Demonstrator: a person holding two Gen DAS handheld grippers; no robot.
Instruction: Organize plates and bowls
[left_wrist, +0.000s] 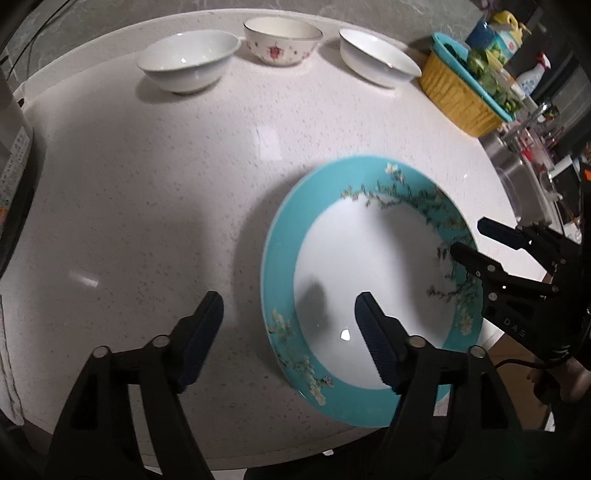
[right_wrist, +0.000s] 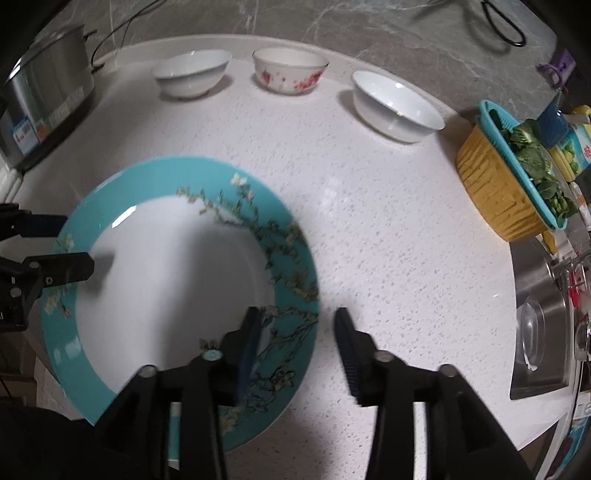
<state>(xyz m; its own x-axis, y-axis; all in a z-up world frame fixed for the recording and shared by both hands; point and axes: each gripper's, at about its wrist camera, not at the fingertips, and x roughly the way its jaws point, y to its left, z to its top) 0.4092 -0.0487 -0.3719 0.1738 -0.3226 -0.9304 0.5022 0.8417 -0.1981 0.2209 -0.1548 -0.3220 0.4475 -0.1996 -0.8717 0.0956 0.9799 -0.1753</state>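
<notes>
Both grippers stand spread and grasp nothing. The left gripper (left_wrist: 288, 314) straddles the lower left rim of the turquoise plate (left_wrist: 280, 236); the right gripper (right_wrist: 297, 325) straddles its lower right rim, pads clear. The plate lies on the white counter (left_wrist: 147, 184). Along the top stand two white bowls (left_wrist: 188, 59) (left_wrist: 376, 55) flanking a flowered bowl (left_wrist: 282, 38).

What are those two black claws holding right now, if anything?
Nothing. Both the left hand-held gripper and the right hand-held gripper stand open astride the turquoise plate's rim, not clamping it.
</notes>
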